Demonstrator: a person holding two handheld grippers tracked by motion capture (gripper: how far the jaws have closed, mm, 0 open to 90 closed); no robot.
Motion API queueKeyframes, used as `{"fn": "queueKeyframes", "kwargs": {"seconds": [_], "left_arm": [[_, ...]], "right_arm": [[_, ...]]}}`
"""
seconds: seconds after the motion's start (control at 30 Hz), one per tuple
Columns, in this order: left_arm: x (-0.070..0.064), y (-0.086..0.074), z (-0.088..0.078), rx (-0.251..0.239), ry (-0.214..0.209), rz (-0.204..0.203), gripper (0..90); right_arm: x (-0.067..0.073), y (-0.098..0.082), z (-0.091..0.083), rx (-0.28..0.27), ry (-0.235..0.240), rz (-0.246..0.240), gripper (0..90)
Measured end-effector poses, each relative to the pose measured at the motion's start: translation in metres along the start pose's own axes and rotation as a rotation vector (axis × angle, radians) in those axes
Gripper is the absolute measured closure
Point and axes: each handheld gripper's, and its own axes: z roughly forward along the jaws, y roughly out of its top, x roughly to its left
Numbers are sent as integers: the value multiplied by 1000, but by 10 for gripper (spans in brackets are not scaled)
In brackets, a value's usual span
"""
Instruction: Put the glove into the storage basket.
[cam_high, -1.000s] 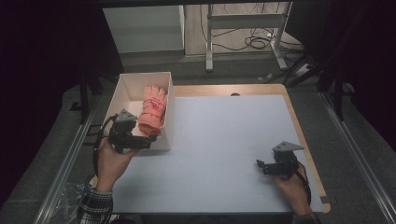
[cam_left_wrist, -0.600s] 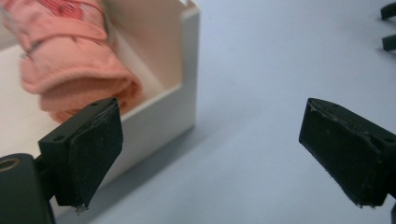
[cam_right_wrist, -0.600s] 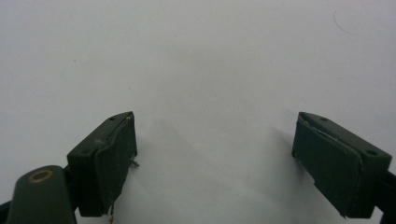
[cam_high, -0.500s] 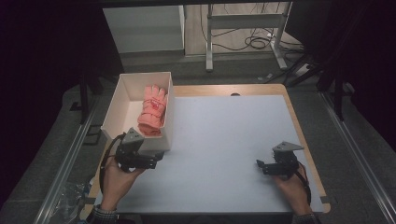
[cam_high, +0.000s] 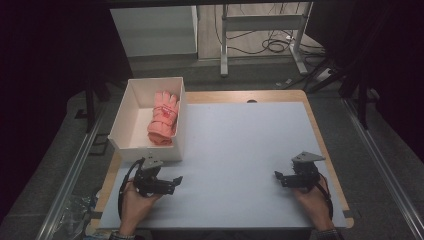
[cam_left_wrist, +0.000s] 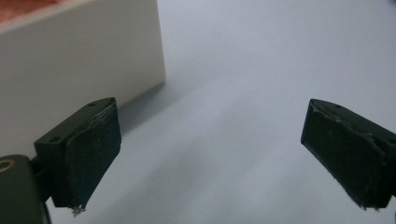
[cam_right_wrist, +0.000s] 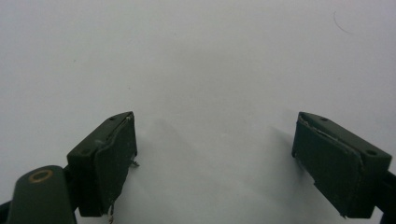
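Observation:
A pink glove lies rolled inside a white box at the table's left side. My left gripper rests low on the white table surface, just in front of the box's near corner, and points right. Its jaws stand wide apart with nothing between them, and the box wall fills the upper left of the left gripper view. My right gripper sits near the front right of the table, pointing left. It is open too, over bare table.
The table's wooden edge runs along the right side and the back. Beyond the table stand a white cabinet and a metal frame with cables on the floor. Dark floor and rails flank both sides.
My left gripper has drawn back from the glove in the box toward the front edge and come down onto the table. The glove stays in the box. The right gripper has not moved.

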Motion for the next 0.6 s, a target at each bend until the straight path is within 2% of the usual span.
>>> {"fn": "queueKeyframes", "kwargs": {"seconds": [0.17,0.3,0.37,0.4,0.6], "left_arm": [[-2,-13,15,31,-2,-1,44],[-3,-24,27,67,19,-7,45],[-4,-29,33,84,28,4,44],[-4,-29,33,80,33,16,27],[-4,-29,33,84,32,12,25]], "right_arm": [[0,0,0,0,0,0,142],[0,0,0,0,0,0,142],[0,0,0,0,0,0,142],[0,0,0,0,0,0,142],[0,0,0,0,-1,0,142]]}}
